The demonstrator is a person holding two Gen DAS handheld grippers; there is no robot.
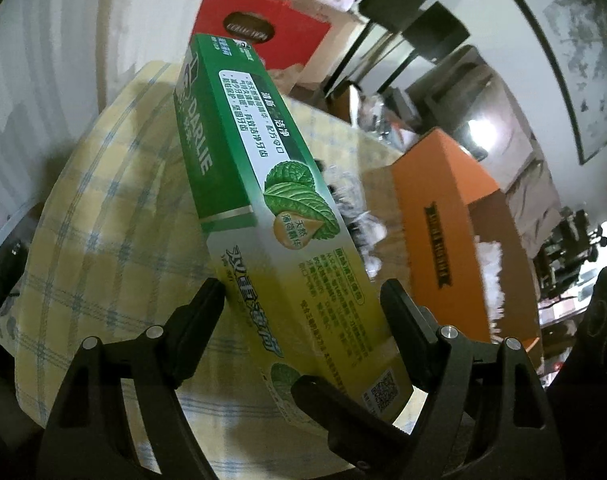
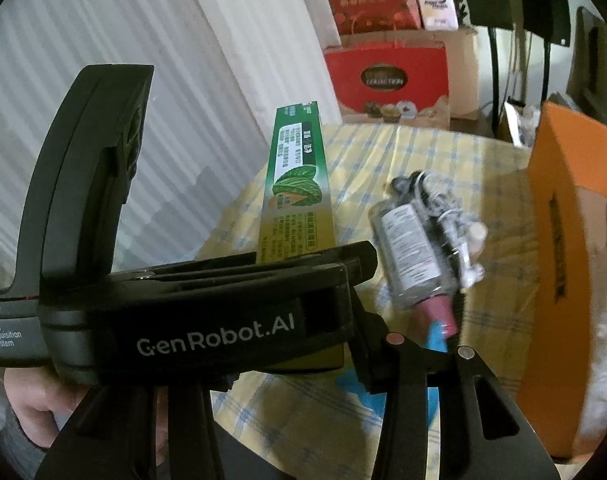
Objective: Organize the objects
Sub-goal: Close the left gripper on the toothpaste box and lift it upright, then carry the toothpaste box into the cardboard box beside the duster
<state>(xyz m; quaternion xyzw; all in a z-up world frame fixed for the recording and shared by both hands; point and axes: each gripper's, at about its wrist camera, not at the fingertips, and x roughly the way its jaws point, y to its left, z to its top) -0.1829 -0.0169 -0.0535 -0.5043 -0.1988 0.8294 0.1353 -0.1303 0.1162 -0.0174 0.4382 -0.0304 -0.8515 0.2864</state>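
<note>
We read "DARLIE" on the toothpaste box (image 1: 263, 184), pinched in our left gripper (image 1: 303, 304) above the checked tablecloth (image 1: 103, 200). Our right gripper (image 2: 423, 336) clamps a wrapped bottle (image 2: 415, 256). "GenRobot.AI" marks the left unit.

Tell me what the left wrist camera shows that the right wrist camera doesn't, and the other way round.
Only the left wrist view shows the framed picture on the wall and the brand side of the toothpaste box, held in the left tongs.

Only the right wrist view shows the wrapped bottle held in the right tongs, the left tongs from outside with their white lettering, and part of a hand.

Both show the toothpaste box, the checked tablecloth, the orange box and the red box.
</note>
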